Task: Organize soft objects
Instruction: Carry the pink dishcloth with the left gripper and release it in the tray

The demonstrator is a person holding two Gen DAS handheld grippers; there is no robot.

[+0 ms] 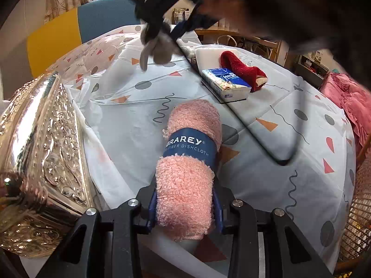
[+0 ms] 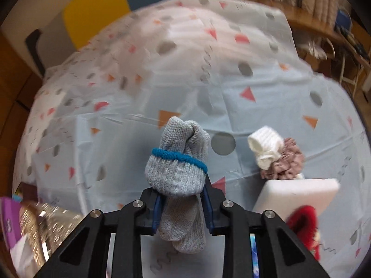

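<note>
A rolled pink dishcloth point(image 1: 192, 127) with a blue paper band sits between the blue pads of my left gripper point(image 1: 185, 199), which is shut on it just above the patterned tablecloth point(image 1: 289, 106). My right gripper point(image 2: 183, 208) is shut on a bundle of grey knitted socks point(image 2: 178, 162) with a blue cuff stripe. In the left wrist view the right gripper point(image 1: 160, 23) hangs over the far side of the table with the grey socks point(image 1: 157, 48) dangling from it.
An ornate silver box point(image 1: 39, 153) stands close at the left. A red sock point(image 1: 241, 69), a tissue pack point(image 1: 225, 83) and a white pad point(image 1: 208, 55) lie at the right. A white knit piece point(image 2: 266, 148) and a mauve scrunchie point(image 2: 287, 162) lie beyond the white pad point(image 2: 296, 199). A black cable point(image 1: 255, 134) crosses the table.
</note>
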